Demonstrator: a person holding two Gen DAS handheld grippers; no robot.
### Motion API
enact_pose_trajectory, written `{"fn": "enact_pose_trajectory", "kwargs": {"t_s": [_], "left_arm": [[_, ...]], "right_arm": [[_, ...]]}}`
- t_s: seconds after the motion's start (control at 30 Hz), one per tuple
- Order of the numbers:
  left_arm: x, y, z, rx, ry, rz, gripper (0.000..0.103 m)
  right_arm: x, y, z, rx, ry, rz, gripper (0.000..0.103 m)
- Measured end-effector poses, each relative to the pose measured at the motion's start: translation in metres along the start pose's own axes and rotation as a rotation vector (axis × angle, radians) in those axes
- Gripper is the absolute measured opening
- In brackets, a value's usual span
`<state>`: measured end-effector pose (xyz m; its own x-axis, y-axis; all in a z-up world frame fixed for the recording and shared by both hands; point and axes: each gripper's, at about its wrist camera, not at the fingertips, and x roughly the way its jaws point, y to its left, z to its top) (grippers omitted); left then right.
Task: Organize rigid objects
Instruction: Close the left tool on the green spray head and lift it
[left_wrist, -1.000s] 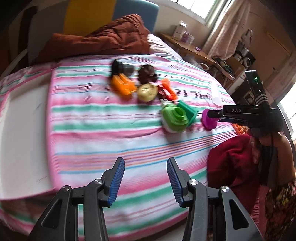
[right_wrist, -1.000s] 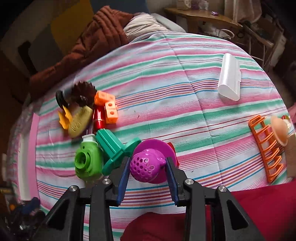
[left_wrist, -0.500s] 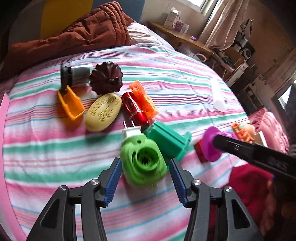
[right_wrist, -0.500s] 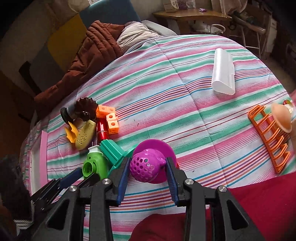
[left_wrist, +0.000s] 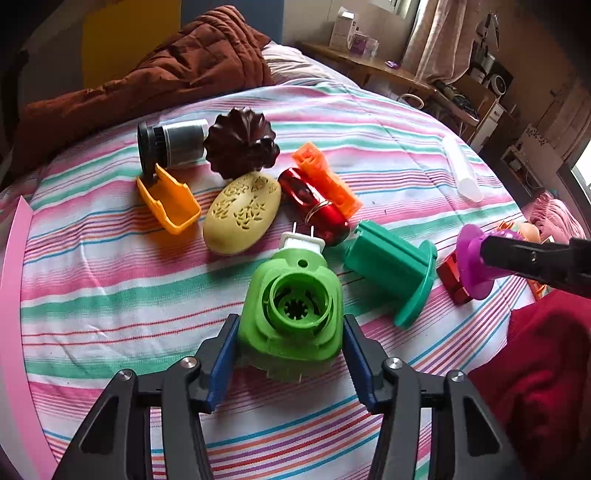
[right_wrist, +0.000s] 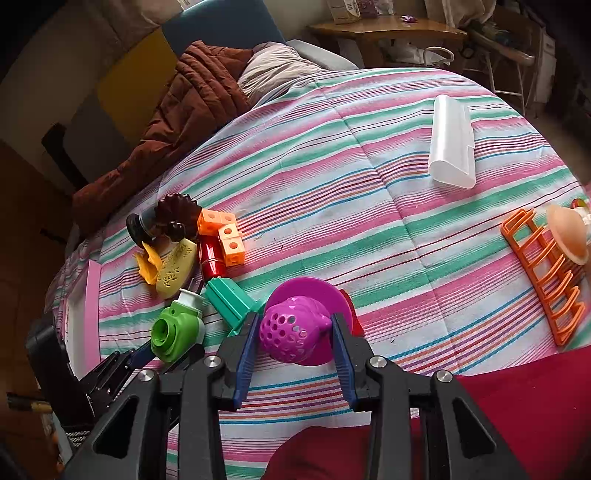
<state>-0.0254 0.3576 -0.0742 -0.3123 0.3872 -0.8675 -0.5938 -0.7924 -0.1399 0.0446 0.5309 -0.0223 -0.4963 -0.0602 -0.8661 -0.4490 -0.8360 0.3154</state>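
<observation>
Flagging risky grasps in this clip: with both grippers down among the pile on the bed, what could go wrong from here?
1. The left gripper straddles the green plug-in device wide open; its rounded sides may slip as the jaws close.
2. The green holder lies right beside it and could get knocked.
3. The right gripper grips the purple perforated ball; its curve may twist out.

On the bed (left_wrist: 92, 302), the plug-in device (left_wrist: 291, 314) is lying between the left claw (left_wrist: 290, 354) fingers; the flanged block (left_wrist: 391, 269) is sitting just right, the oval case (left_wrist: 242, 214) behind.
</observation>
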Motion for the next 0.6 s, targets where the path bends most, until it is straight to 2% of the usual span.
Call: {"fn": "enact_pose_trajectory", "kwargs": {"t_s": [0.23,0.4,0.6], "left_arm": [[0.004,-0.005,-0.003,0.096,-0.036,0.034,0.053],[-0.003,0.012,-0.012,0.06,-0.042,-0.016,0.053],[-0.018,0.033,-0.028,-0.004,-0.068,-0.021,0.053]], "right_arm": [[0.001,-0.002,0.0,0.002,0.001,0.002,0.039],[0.002,-0.003,0.0,0.002,0.004,0.001,0.039],[0.002,-0.003,0.0,0.006,0.003,0.0,0.039]]}}
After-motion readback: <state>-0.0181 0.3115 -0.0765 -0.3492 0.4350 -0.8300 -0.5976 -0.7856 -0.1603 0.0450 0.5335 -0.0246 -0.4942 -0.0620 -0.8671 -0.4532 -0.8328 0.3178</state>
